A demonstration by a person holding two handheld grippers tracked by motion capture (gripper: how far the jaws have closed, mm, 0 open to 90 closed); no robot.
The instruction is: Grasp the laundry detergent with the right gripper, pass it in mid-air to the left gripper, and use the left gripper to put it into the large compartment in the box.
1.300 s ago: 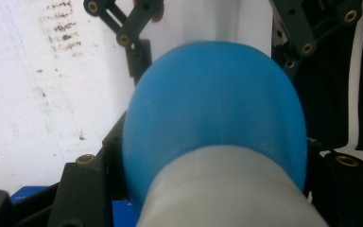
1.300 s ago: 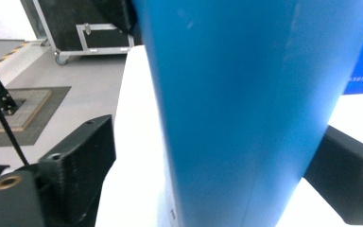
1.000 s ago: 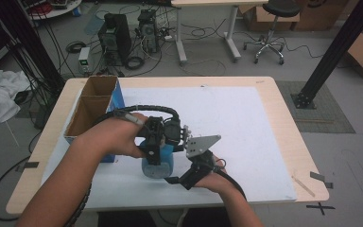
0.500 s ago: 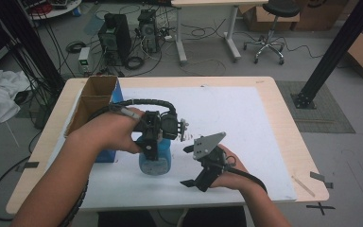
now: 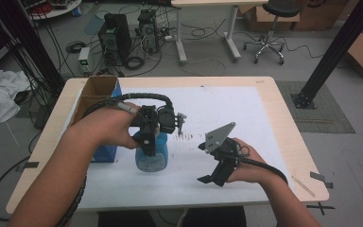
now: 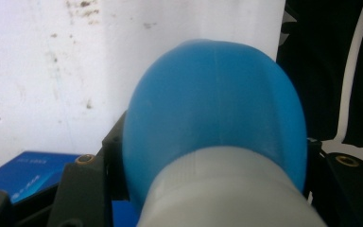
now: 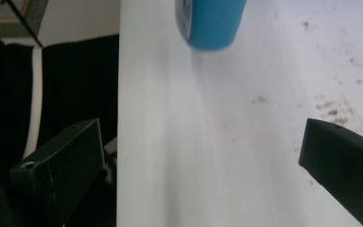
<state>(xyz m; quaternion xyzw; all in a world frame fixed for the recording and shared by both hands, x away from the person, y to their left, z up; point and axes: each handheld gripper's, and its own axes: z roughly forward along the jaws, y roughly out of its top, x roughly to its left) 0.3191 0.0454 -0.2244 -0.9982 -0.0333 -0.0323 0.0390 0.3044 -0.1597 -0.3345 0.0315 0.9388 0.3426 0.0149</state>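
**Left tool clamps the blue bottle; right tool stands apart**

The left tool (image 5: pixel 147 142) grips the blue bottle (image 5: pixel 151 156) from above, its jaws pressed on either side of the bottle below the pale neck, as the left gripper view shows (image 6: pixel 215 118). The bottle stands upright on the white sheet (image 5: pixel 246 113) of the tabletop, near the front edge and left of centre, just beside the blue box (image 5: pixel 105 152). The right tool (image 5: pixel 211 178) hangs over the sheet near the front edge, well apart from the bottle, its jaws wide apart with nothing between them (image 7: pixel 203 161).
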